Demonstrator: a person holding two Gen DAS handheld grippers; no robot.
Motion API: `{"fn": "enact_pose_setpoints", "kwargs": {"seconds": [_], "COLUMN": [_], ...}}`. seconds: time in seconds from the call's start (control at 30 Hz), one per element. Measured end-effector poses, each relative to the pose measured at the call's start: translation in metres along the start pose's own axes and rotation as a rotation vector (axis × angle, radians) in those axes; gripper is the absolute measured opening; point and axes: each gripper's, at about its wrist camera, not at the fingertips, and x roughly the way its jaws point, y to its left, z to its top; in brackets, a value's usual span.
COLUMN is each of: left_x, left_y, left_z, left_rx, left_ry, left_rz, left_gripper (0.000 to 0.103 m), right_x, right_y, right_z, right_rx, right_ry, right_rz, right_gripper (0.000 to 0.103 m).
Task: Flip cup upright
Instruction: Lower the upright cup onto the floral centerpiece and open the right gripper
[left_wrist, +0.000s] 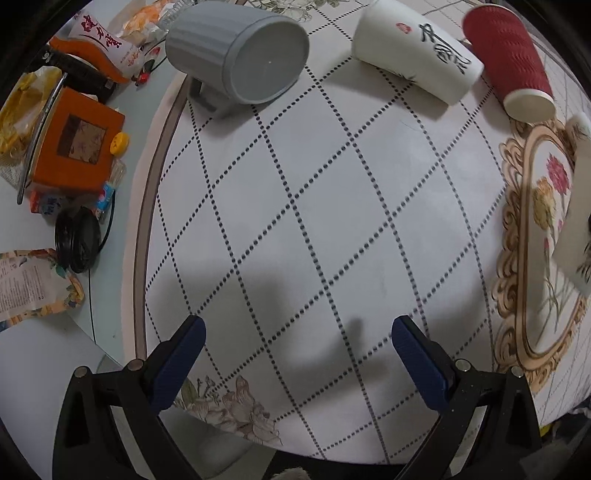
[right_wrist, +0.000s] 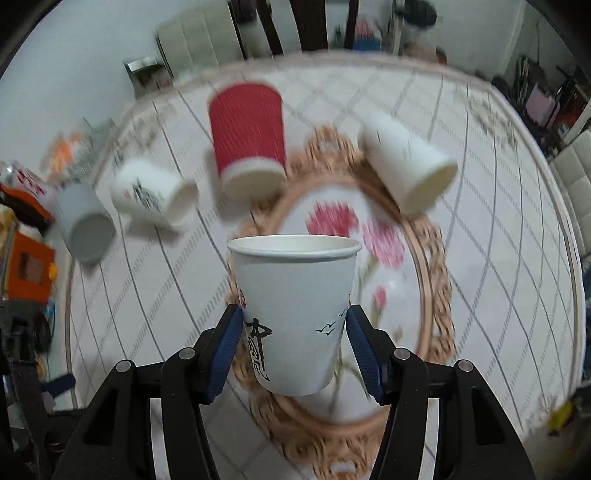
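My right gripper (right_wrist: 293, 321) is shut on a white paper cup (right_wrist: 295, 306) with black calligraphy, held upright with its mouth up, above the floral oval of the tablecloth (right_wrist: 424, 280). Its edge shows at the far right of the left wrist view (left_wrist: 576, 206). My left gripper (left_wrist: 297, 332) is open and empty over the dotted cloth. Lying on their sides are a grey mug (left_wrist: 240, 55) (right_wrist: 86, 225), a white calligraphy cup (left_wrist: 417, 55) (right_wrist: 151, 192), a red ribbed cup (left_wrist: 513, 62) (right_wrist: 249, 140) and a plain white cup (right_wrist: 406, 166).
At the table's left edge are an orange box (left_wrist: 77, 144) (right_wrist: 29, 266), snack packets (left_wrist: 99, 44), a black round object with a cable (left_wrist: 77, 240) and a printed leaflet (left_wrist: 29, 284). Chairs and room clutter (right_wrist: 295, 26) stand beyond the table's far side.
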Motion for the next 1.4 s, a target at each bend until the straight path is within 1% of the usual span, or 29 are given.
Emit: {"fn": "enact_pose_setpoints", "kwargs": {"seconds": [0.07, 0.1, 0.17, 0.23, 0.3, 0.4, 0.5, 0.63, 0.73, 0.8, 0.83, 0.9, 1.0, 1.03, 1.07, 1.1, 1.17, 1.3, 1.37, 1.4], "left_x": [0.004, 0.005, 0.011, 0.014, 0.015, 0.014, 0.012, 0.01, 0.003, -0.004, -0.007, -0.016, -0.034, -0.039, -0.05, -0.058, -0.08, -0.124, -0.156, -0.166], "left_y": [0.0, 0.0, -0.001, -0.004, -0.005, -0.009, -0.009, -0.008, -0.008, -0.01, -0.01, -0.012, -0.017, -0.018, -0.019, -0.019, -0.019, -0.015, -0.015, -0.015], "left_z": [0.004, 0.005, 0.008, 0.009, 0.009, 0.007, 0.002, -0.007, -0.017, -0.022, -0.027, -0.033, -0.043, -0.043, -0.051, -0.055, -0.069, -0.095, -0.116, -0.123], "left_rx": [-0.004, -0.006, -0.014, -0.011, -0.004, 0.008, 0.019, 0.026, 0.034, 0.039, 0.042, 0.047, 0.052, 0.053, 0.056, 0.056, 0.051, 0.033, 0.034, 0.034], "left_ry": [-0.005, -0.007, -0.001, -0.003, -0.009, -0.017, -0.023, -0.027, -0.039, -0.056, -0.063, -0.078, -0.11, -0.122, -0.144, -0.16, -0.197, -0.272, -0.333, -0.353], "left_rz": [0.007, 0.011, 0.021, 0.022, 0.028, 0.028, 0.029, 0.028, 0.027, 0.025, 0.027, 0.024, 0.021, 0.02, 0.021, 0.02, 0.012, -0.024, -0.04, -0.043], "left_gripper": [0.103, 0.103, 0.103, 0.103, 0.103, 0.103, 0.103, 0.103, 0.103, 0.103, 0.103, 0.103, 0.103, 0.103, 0.103, 0.103, 0.103, 0.103, 0.103, 0.103], "right_x": [0.002, 0.005, 0.008, 0.018, 0.03, 0.029, 0.027, 0.025, 0.024, 0.019, 0.015, 0.007, -0.007, -0.014, -0.022, -0.03, -0.049, -0.103, -0.137, -0.151], "right_y": [0.007, 0.012, 0.017, 0.023, 0.031, 0.031, 0.031, 0.025, 0.02, 0.019, 0.017, 0.015, 0.008, 0.004, -0.001, -0.004, -0.011, -0.025, -0.03, -0.033], "right_z": [0.002, 0.004, 0.001, -0.007, -0.012, -0.023, -0.032, -0.041, -0.047, -0.053, -0.056, -0.062, -0.068, -0.07, -0.071, -0.072, -0.074, -0.082, -0.087, -0.089], "right_rx": [-0.013, -0.019, -0.044, -0.071, -0.097, -0.135, -0.143, -0.125, -0.112, -0.105, -0.105, -0.108, -0.106, -0.099, -0.092, -0.087, -0.074, -0.055, -0.057, -0.055], "right_ry": [-0.098, -0.129, -0.218, -0.274, -0.297, -0.345, -0.339, -0.298, -0.257, -0.246, -0.243, -0.24, -0.222, -0.215, -0.211, -0.209, -0.208, -0.219, -0.231, -0.234], "right_rz": [-0.006, -0.015, -0.046, -0.079, -0.108, -0.123, -0.124, -0.105, -0.091, -0.089, -0.091, -0.092, -0.096, -0.104, -0.105, -0.111, -0.121, -0.144, -0.159, -0.161], "right_gripper": [0.06, 0.06, 0.06, 0.06, 0.06, 0.06, 0.061, 0.062, 0.071, 0.079, 0.082, 0.087, 0.09, 0.091, 0.093, 0.097, 0.102, 0.103, 0.103, 0.103]}}
